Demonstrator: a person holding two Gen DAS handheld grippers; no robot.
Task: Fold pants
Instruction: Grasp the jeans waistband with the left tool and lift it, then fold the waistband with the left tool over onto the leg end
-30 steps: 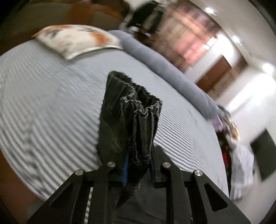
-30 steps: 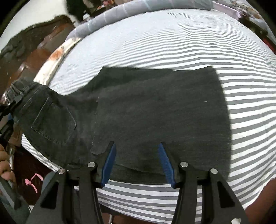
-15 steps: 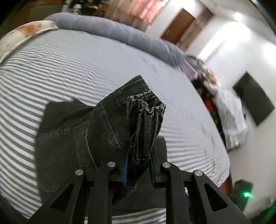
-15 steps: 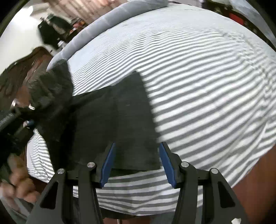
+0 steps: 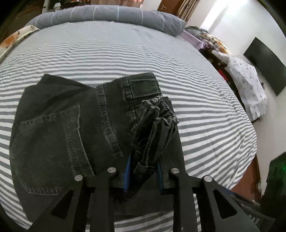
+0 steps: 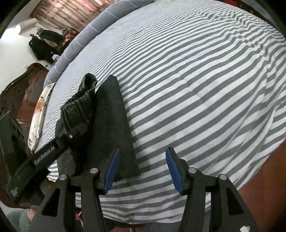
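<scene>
Carried across from a raised position a second earlier, the waistband (image 5: 153, 128) of the pants (image 5: 71, 128) had been brought down over the leg panel already spread on the striped bed sheet (image 5: 125, 53), so that the back pocket (image 5: 51, 153) now faced up. The elastic waistband was clamped in the closed left gripper (image 5: 143, 174), bunched and upright between the blue pads. Beside the pants, the right gripper (image 6: 141, 169) was held with its jaws apart and nothing between them, over bare sheet just past the garment's folded edge. The fold was judged nearly laid, with release and smoothing remaining. Beyond the pants, a grey bolster (image 5: 107, 16) lay at the sheet's far edge.
</scene>
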